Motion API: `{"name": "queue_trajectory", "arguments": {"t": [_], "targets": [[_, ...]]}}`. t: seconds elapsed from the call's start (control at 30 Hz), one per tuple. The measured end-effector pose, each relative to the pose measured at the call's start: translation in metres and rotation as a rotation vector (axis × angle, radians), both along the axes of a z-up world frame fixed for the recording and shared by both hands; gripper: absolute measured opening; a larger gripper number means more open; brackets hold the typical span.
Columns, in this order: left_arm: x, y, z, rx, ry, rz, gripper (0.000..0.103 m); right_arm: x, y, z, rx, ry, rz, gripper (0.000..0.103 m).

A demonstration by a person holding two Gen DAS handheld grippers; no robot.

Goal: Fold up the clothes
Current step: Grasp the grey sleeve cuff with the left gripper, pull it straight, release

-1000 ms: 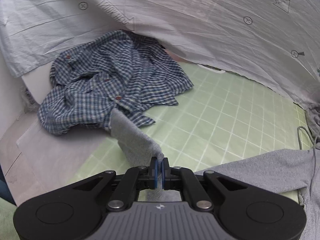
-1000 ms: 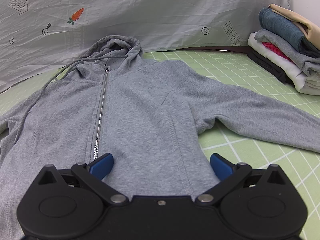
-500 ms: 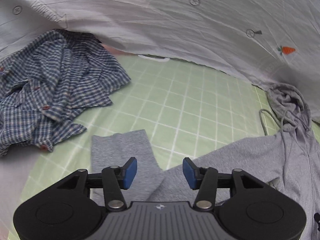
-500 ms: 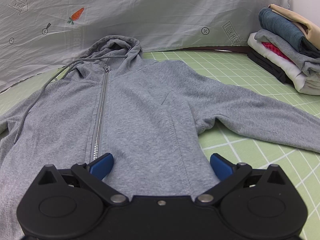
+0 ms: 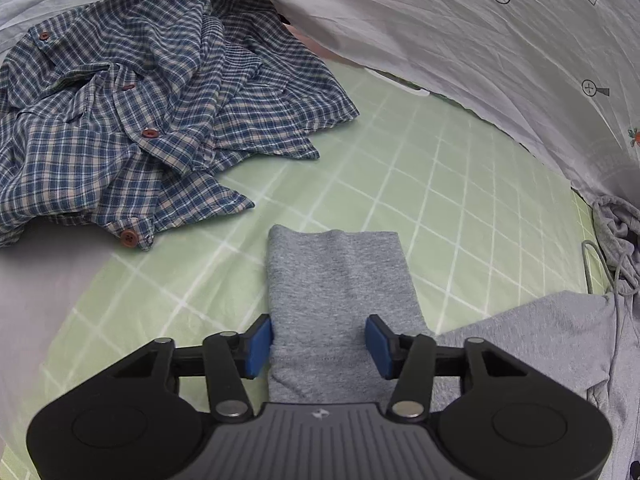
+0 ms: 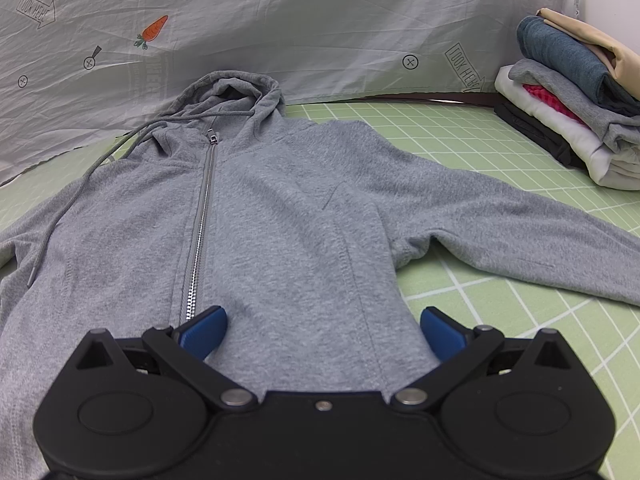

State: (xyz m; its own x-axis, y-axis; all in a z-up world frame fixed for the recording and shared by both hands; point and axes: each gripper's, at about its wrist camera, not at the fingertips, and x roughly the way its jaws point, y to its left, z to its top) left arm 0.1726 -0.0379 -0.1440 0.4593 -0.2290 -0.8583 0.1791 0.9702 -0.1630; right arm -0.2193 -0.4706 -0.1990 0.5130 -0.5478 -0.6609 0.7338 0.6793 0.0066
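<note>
Hoodie (image 6: 280, 216) lies flat, so I'd have the open left gripper (image 5: 318, 340) pinch the sleeve (image 5: 336, 280) cuff squarely while the open right gripper (image 6: 322, 332) steadies the hem.

left gripper (image 5: 319, 342) | spread wide, blue fingers (image 5: 258, 340) parted, nothing clamped, aimed forward and down, held low | right gripper (image 6: 323, 332) | spread wider, blue fingers (image 6: 442, 336) splayed outward, nothing clamped, aimed forward, level and low | both black housings fill lower frame of own wrist view
</note>
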Motion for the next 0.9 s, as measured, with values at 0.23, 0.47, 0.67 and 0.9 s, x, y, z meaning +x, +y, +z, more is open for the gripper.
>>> {"name": "queue_trajectory", "arguments": {"t": [0.23, 0.47, 0.67, 0.9], "targets": [[-0.013, 0.031, 0.021, 0.014, -0.103, 0.094, 0.008, 0.001, 0.001, 0.0, 0.0, 0.0, -0.003, 0.103], [-0.055, 0.092, 0.069, 0.034, -0.277, 0.315, 0.007, 0.001, 0.001, 0.0, 0.002, -0.002, -0.004, 0.103], [-0.098, 0.116, 0.096, 0.022, -0.362, 0.372, 0.006, 0.001, 0.001, 0.0, 0.003, -0.004, -0.005, 0.103], [-0.138, 0.115, 0.073, 0.093, -0.308, 0.352, 0.007, 0.001, 0.001, -0.001, 0.003, -0.004, -0.007, 0.103]]}}
